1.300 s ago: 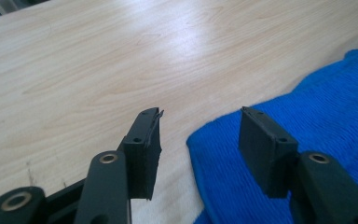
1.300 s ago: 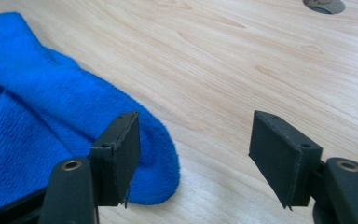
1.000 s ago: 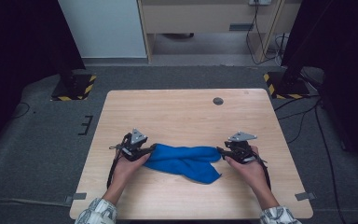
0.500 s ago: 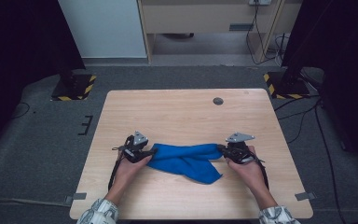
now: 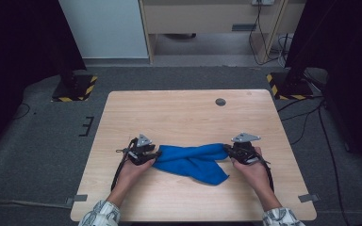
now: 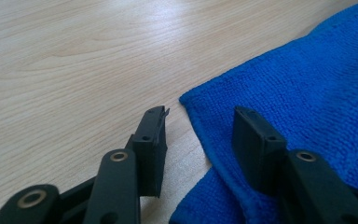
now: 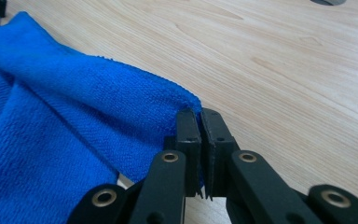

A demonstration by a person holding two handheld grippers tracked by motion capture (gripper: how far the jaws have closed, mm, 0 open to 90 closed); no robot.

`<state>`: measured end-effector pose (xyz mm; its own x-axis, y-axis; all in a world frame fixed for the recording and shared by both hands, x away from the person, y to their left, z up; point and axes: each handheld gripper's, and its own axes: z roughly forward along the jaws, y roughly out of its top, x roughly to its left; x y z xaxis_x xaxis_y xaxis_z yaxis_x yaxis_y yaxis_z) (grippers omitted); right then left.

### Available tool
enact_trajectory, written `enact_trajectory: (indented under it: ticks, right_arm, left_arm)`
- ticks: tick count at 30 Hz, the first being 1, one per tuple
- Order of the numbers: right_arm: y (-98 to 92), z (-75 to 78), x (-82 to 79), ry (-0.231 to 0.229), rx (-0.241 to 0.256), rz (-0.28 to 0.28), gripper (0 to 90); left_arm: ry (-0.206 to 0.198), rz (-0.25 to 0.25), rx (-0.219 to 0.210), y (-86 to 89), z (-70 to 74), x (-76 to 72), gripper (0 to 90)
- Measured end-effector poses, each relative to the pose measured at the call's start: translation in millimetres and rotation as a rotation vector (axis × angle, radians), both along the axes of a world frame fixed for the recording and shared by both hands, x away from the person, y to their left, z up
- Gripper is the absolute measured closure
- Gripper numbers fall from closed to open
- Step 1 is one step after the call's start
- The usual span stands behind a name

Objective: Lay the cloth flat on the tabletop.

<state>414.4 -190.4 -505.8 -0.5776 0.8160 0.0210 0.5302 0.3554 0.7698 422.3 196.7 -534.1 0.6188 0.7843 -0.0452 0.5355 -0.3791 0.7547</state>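
Observation:
A crumpled blue cloth (image 5: 193, 160) lies on the near half of the wooden table (image 5: 188, 113), stretched between the two grippers. At its left end is my left gripper (image 5: 154, 154). In the left gripper view that gripper (image 6: 200, 116) is open, its jaws astride a corner of the cloth (image 6: 307, 84), and one finger (image 6: 256, 140) rests on the fabric. At the right end, my right gripper (image 5: 228, 149) holds the cloth. The right gripper view shows it (image 7: 200, 116) shut on a folded edge of the cloth (image 7: 74, 102).
A dark round grommet (image 5: 220, 101) sits in the far right part of the table. Bare wood surrounds the cloth on all sides. On the floor beyond the table stand two black posts with striped bases (image 5: 75, 89) (image 5: 287, 87).
Both hands and the cloth have shifted slightly toward the near edge of the table. The cloth still spans between the two grippers.

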Motion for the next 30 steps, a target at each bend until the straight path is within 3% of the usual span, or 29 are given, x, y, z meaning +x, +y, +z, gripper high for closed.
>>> enact_trajectory:
  ticks: [5, 10, 13, 16, 20, 23, 30]
  right_arm:
    - [-0.8, -0.9, 0.5, 0.002, 0.006, 0.002, 87.0]
    - [-0.1, 0.0, 0.2, -0.009, 0.006, 0.008, 87.2]
    - [0.1, 2.4, -0.5, -0.019, 0.019, 0.008, 87.3]
    - [-0.8, 8.7, -1.4, -0.047, 0.037, 0.016, 87.4]
    - [0.9, 14.5, -3.2, -0.07, 0.064, 0.027, 87.6]
    - [4.4, 21.4, -4.8, -0.098, 0.071, 0.041, 87.8]
    - [7.5, 26.8, -0.9, -0.113, 0.058, 0.057, 87.9]
  left_arm:
    - [0.024, -0.031, -0.005, -5.2, 2.4, -1.7, 76.7]
    - [0.014, -0.051, 0.038, -11.0, 5.9, -3.2, 86.1]
    - [-0.035, -0.03, 0.038, -9.7, 12.9, -5.8, 86.9]
    - [-0.106, 0.017, 0.002, -2.0, 26.4, -9.5, 86.9]
    - [-0.153, 0.049, -0.024, 4.2, 35.6, -11.5, 87.0]
    - [-0.201, 0.063, -0.018, 7.0, 45.9, -12.8, 87.6]
    - [-0.219, 0.042, 0.008, 2.5, 50.3, -5.5, 88.5]
